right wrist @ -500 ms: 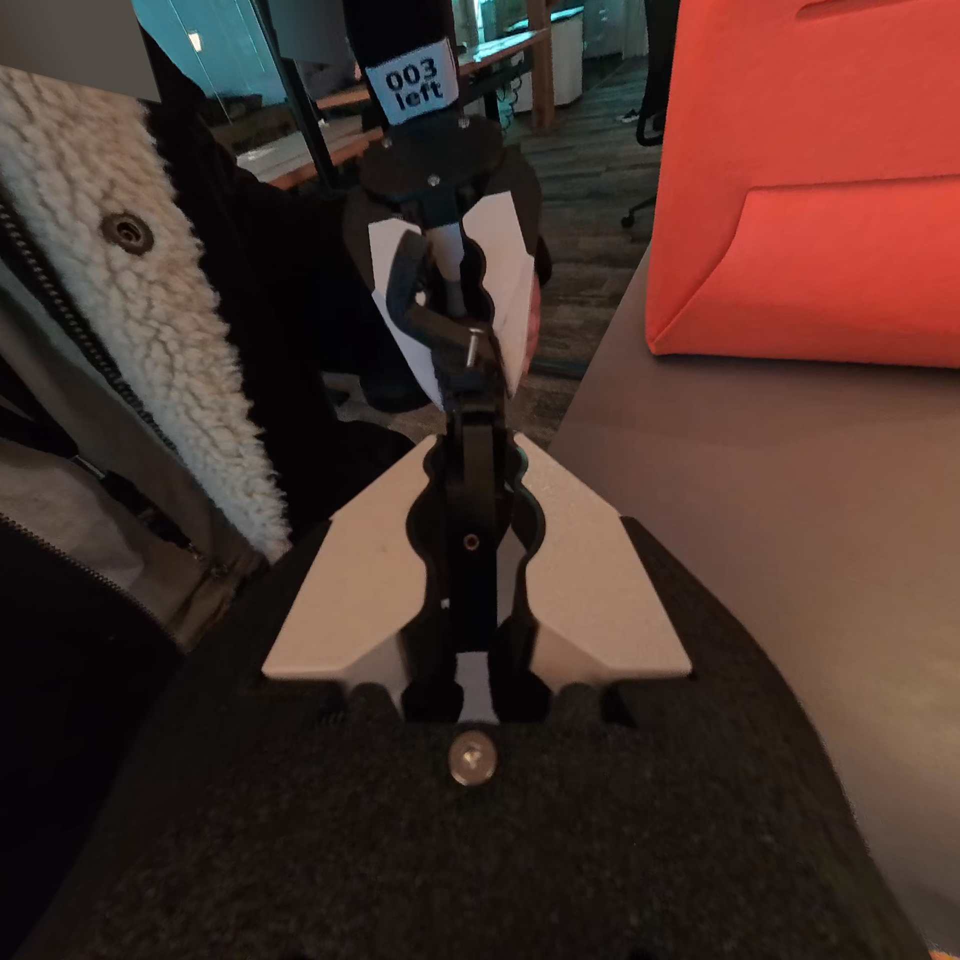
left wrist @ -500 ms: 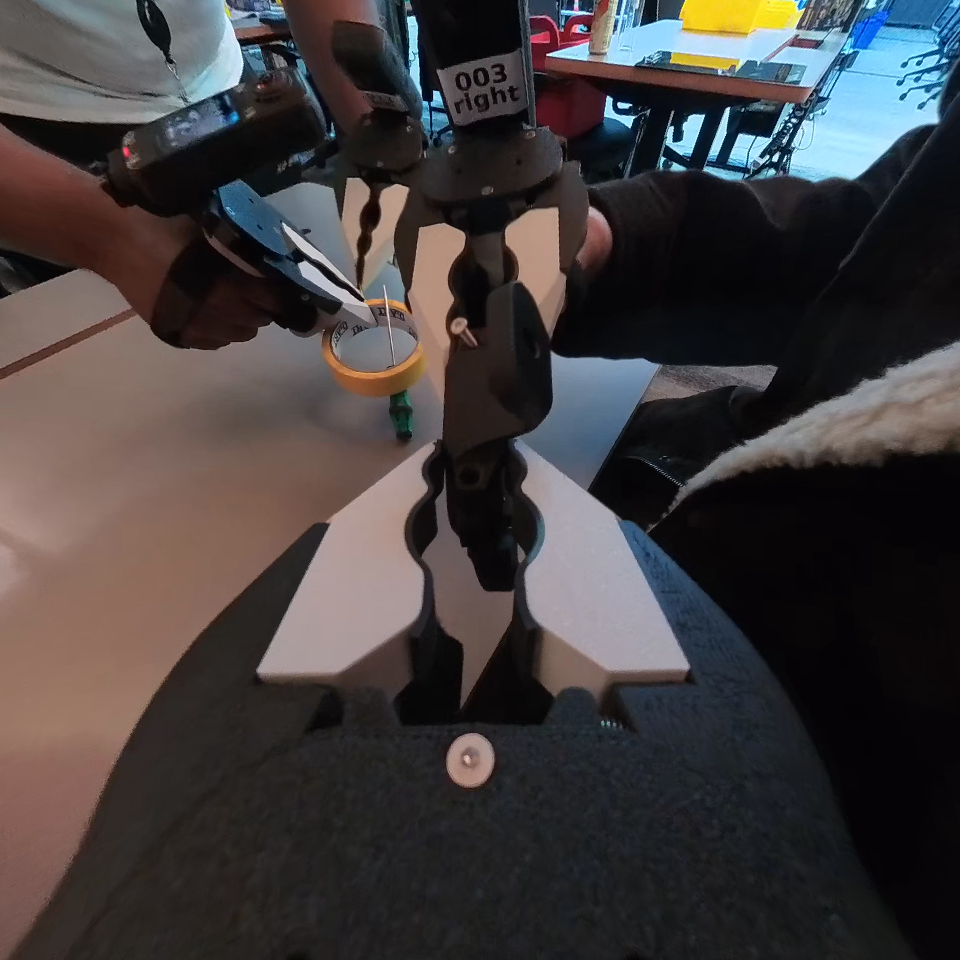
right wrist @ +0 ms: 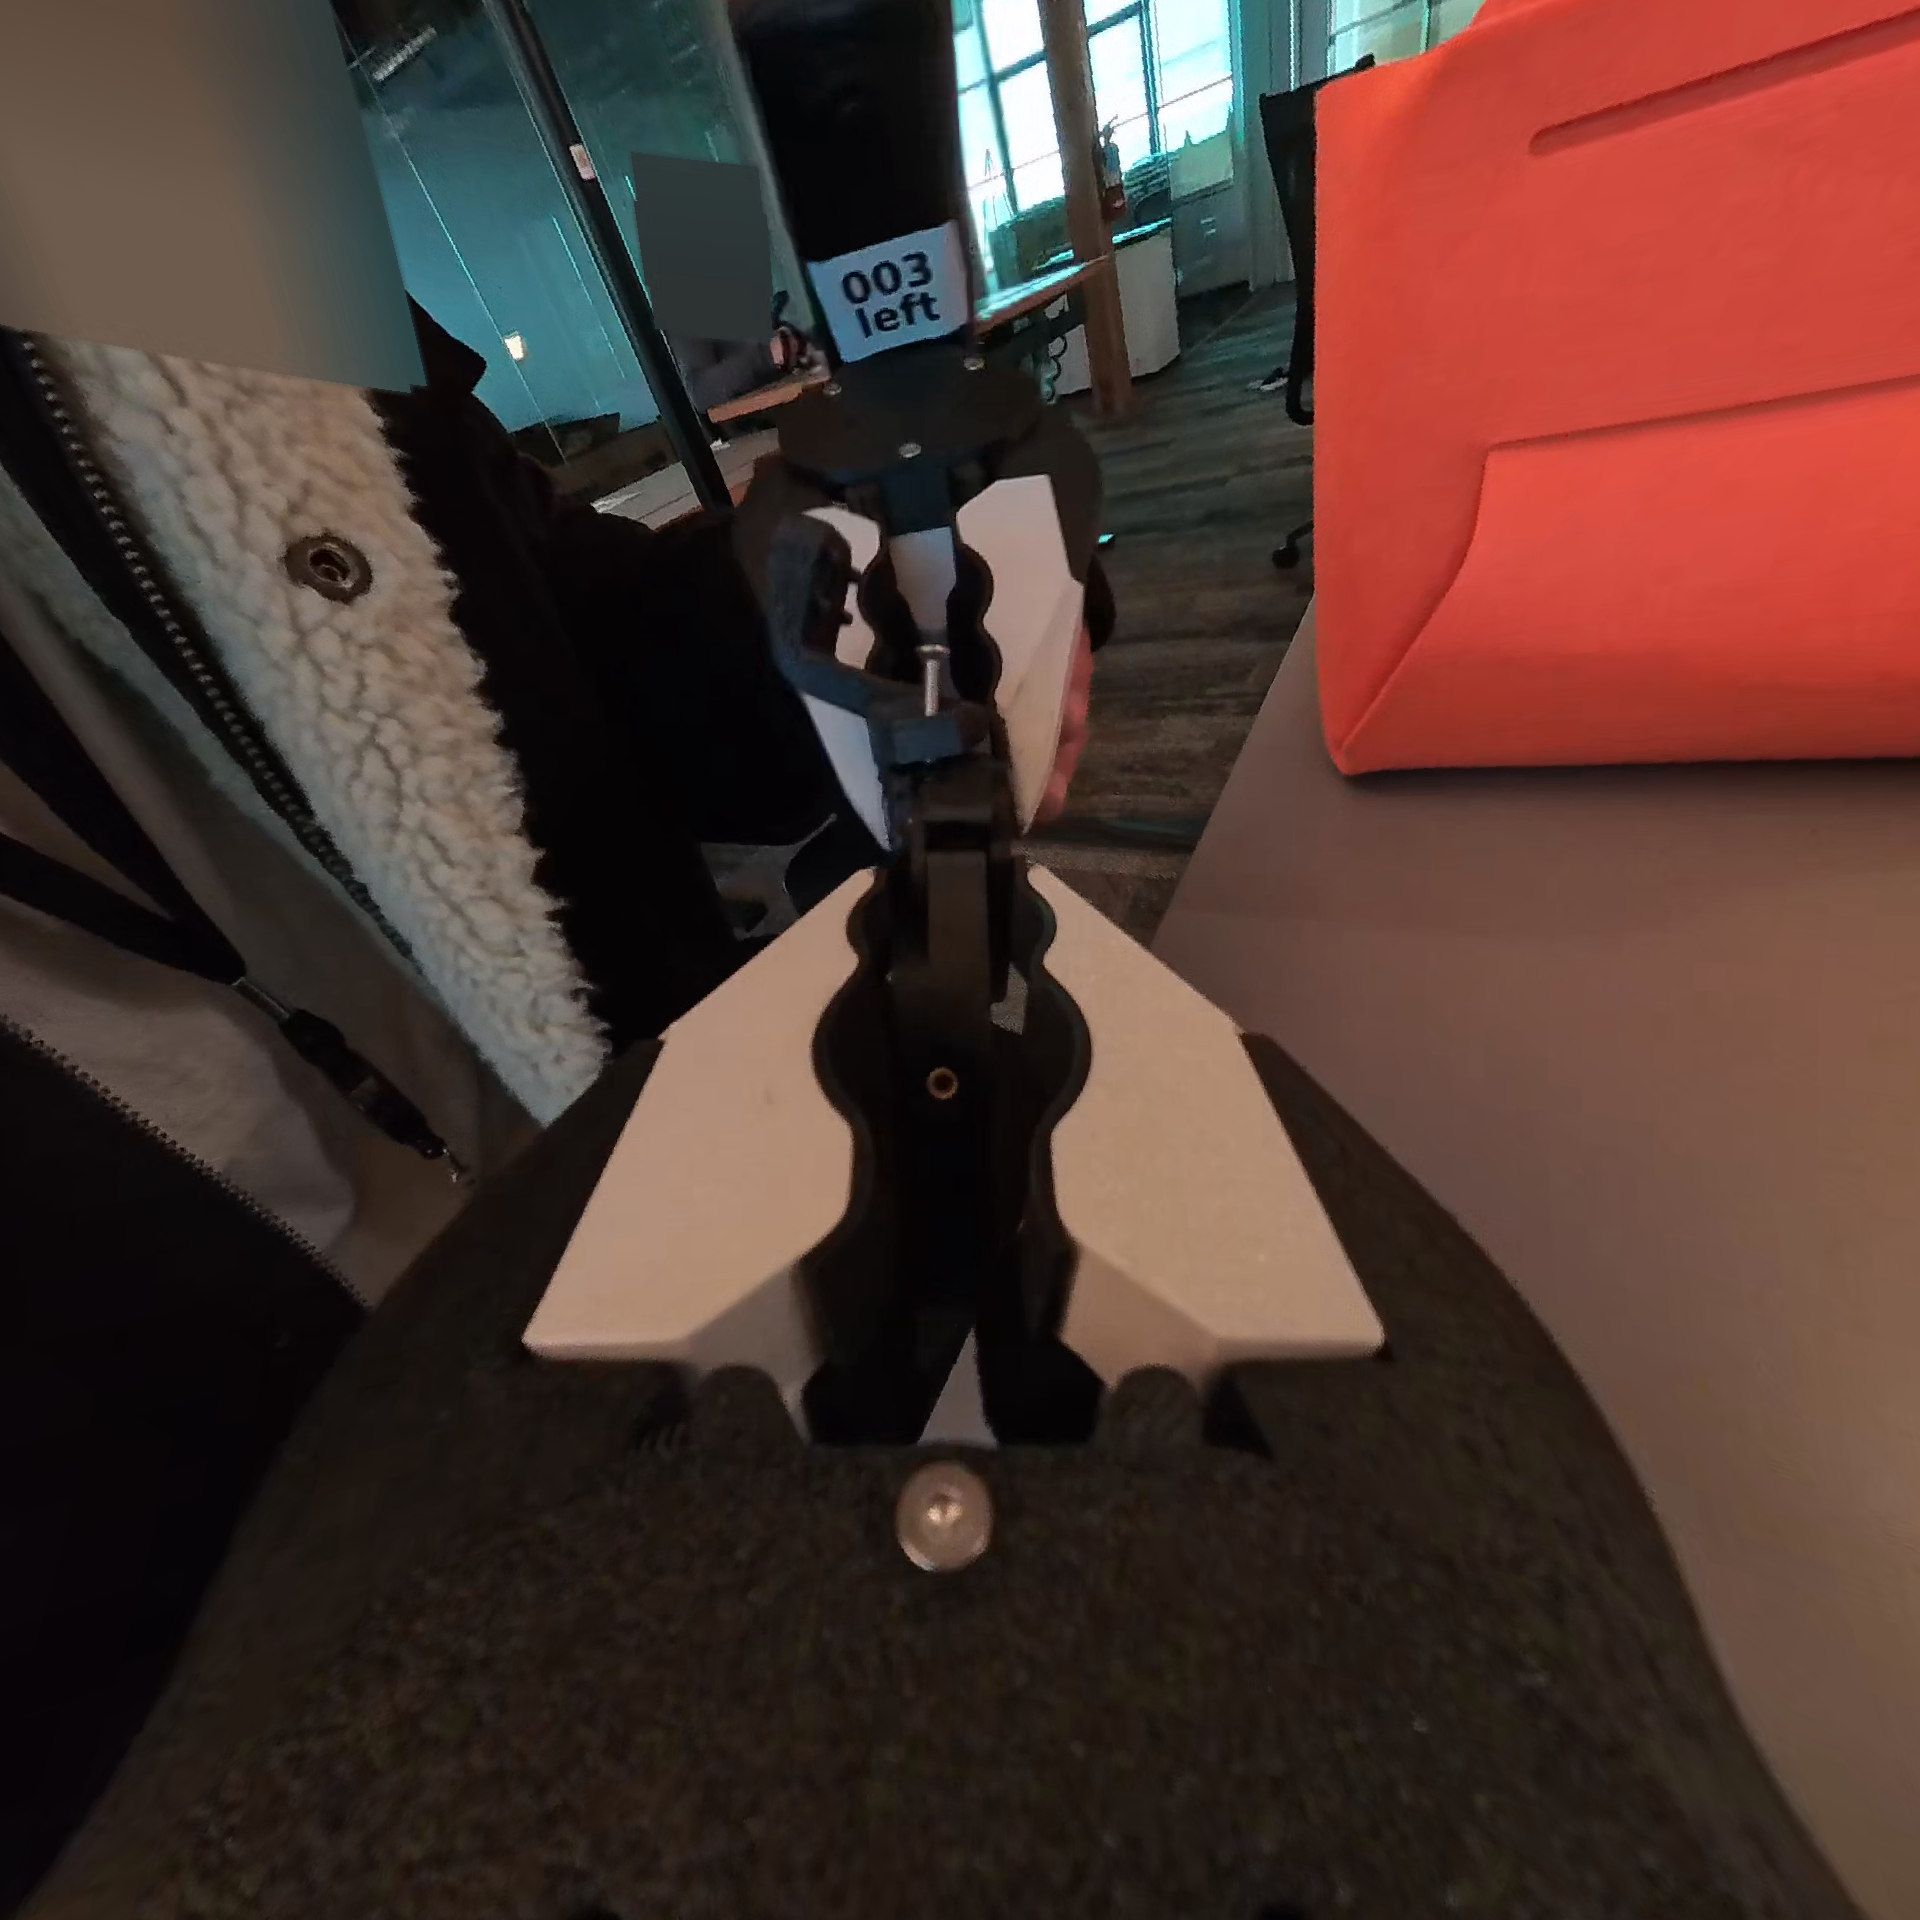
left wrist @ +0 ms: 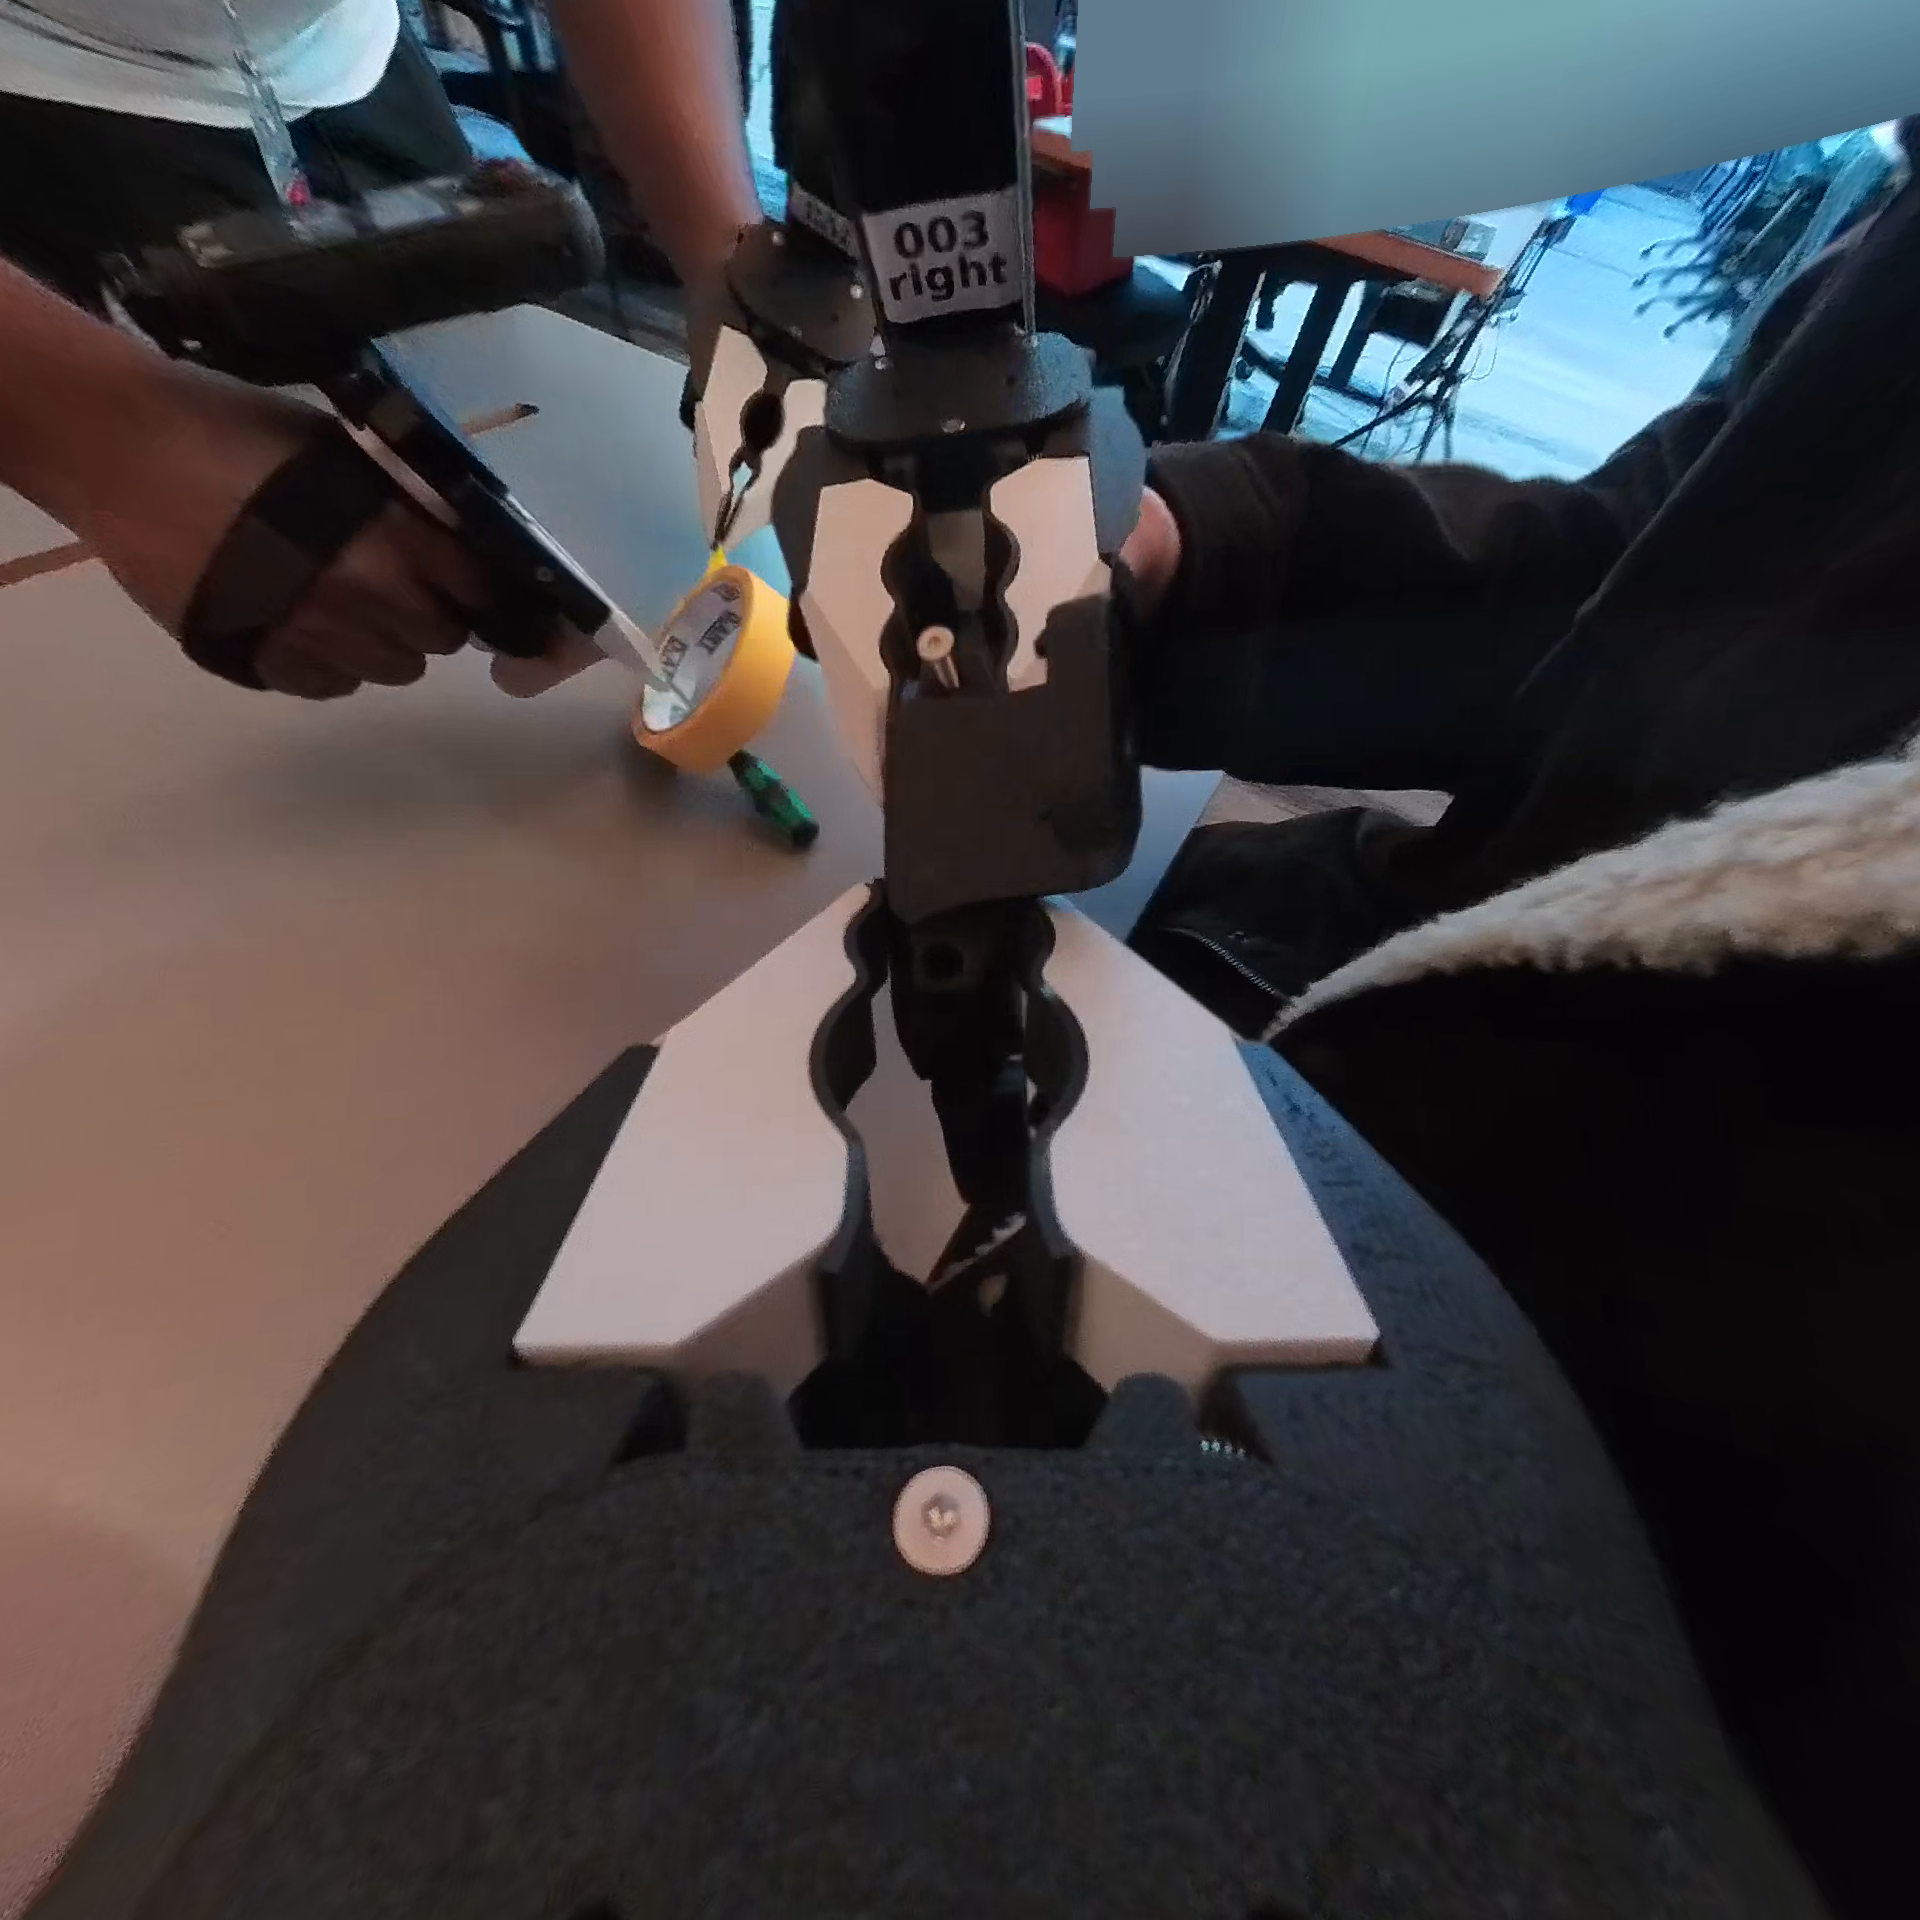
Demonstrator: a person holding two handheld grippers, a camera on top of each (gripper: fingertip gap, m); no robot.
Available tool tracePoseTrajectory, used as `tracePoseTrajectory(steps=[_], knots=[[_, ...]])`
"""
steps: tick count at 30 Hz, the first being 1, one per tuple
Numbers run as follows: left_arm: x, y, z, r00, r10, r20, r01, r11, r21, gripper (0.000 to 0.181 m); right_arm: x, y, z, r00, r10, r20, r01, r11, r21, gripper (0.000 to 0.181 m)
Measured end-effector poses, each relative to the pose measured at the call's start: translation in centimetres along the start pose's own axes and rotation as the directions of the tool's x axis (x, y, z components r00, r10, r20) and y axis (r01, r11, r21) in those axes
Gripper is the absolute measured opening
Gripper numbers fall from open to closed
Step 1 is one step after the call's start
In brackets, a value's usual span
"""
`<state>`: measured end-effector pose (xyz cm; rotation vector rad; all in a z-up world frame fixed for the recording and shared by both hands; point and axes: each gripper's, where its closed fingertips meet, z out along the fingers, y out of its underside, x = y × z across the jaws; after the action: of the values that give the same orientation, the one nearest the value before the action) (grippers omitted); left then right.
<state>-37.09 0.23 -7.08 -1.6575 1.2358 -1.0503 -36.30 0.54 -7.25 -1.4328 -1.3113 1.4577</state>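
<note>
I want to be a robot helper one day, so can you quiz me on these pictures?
1. Pick one: what colour is the tape roll on the table? A blue, B yellow, C red.
2. True or false: the left gripper and the right gripper are both closed on the same black part.
3. Fill the gap: the tool lying by the tape roll has a ____ handle.

Key: 1 B. 2 True: each gripper pinches one end of the part. 3 Green.
</note>
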Motion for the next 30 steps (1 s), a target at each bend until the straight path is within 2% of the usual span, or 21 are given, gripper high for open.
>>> tracePoseTrajectory(steps=[8,11,13,15,16,19,22,24,26,30], knots=[[0.4,-0.9,-0.5,0.991,-0.083,-0.103,0.085,0.996,0.009,0.022,-0.5,-1.5,-0.1,0.994,-0.094,-0.056,0.093,0.995,-0.025,0.023],[0.6,-0.8,-0.2,0.985,-0.105,-0.14,0.106,0.994,-0.003,0.022,-0.8,-3.2,-0.6,0.988,-0.133,-0.079,0.135,0.991,0.014,0.034],[0.8,-0.7,0.0,0.975,-0.137,-0.172,0.139,0.99,-0.006,0.022,-0.8,-3.3,-0.8,0.959,-0.254,-0.128,0.249,0.967,-0.051,0.042],[0.7,-0.7,0.3,0.966,-0.169,-0.195,0.17,0.985,-0.009,0.022,-0.9,-2.4,-0.9,0.911,-0.378,-0.165,0.353,0.921,-0.163,0.043],[0.5,-0.4,0.5,0.964,-0.179,-0.195,0.178,0.984,-0.021,0.022,-1.0,-2.1,-1.1,0.902,-0.394,-0.177,0.363,0.913,-0.184,0.043],[-0.4,0.6,0.9,0.953,-0.222,-0.204,0.216,0.975,-0.051,0.022,-0.5,-1.0,-1.8,0.902,-0.371,-0.219,0.329,0.922,-0.206,0.056],[-0.9,1.4,1.4,0.915,-0.311,-0.258,0.305,0.95,-0.065,0.022,1.1,2.0,-2.4,0.882,-0.383,-0.275,0.289,0.9,-0.326,0.073],[-1.4,2.5,2.0,0.891,-0.364,-0.271,0.351,0.931,-0.1,0.022,1.4,3.3,-2.4,0.856,-0.43,-0.286,0.312,0.872,-0.377,0.082],[-1.5,3.1,2.4,0.87,-0.394,-0.296,0.377,0.919,-0.116,0.022,1.6,4.7,-2.2,0.806,-0.518,-0.287,0.356,0.811,-0.465,0.089],[-1.3,3.6,3.0,0.858,-0.405,-0.315,0.371,0.914,-0.164,0.022,2.2,4.6,-2.3,0.651,-0.685,-0.327,0.453,0.697,-0.556,0.092]])
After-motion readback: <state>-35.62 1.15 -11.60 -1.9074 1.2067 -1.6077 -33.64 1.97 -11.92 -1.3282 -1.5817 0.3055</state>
